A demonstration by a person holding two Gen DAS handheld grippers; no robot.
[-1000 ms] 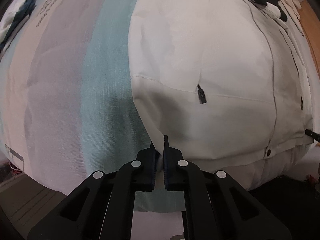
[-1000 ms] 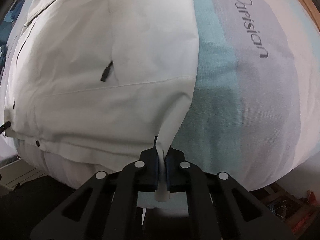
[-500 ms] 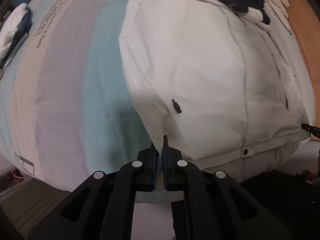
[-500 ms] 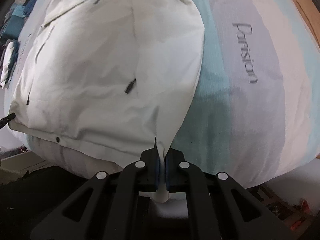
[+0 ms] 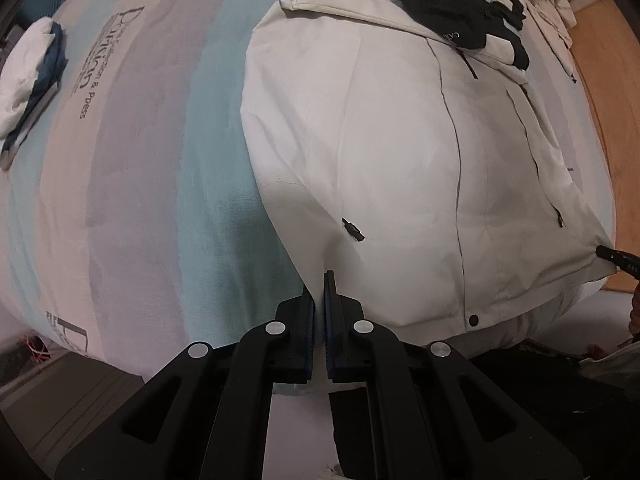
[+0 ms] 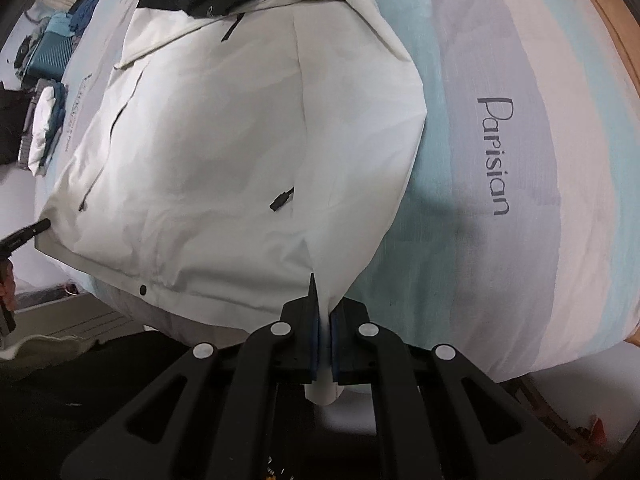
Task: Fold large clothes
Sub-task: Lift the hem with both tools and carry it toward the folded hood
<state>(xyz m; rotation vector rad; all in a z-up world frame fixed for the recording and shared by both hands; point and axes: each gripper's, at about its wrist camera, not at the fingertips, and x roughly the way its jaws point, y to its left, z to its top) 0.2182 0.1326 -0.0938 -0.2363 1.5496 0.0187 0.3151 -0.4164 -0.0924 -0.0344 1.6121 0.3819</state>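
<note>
Two hand-held grippers, left and right, each pinch a near hem corner of the white jacket, spread front-up on the striped bed. Dark clothing lies across its far collar; folded clothes, perhaps shirts, sit far left.

Your left gripper points down at the bed, its two black fingers pressed together — only a thin fold of the white jacket sits pinched between the pads. Your right gripper does the same on the other bottom corner, jaws clamped on the cloth, which pokes out behind them. Each gripper's tip shows at the far edge of the other's view — both level with the hem.
</note>
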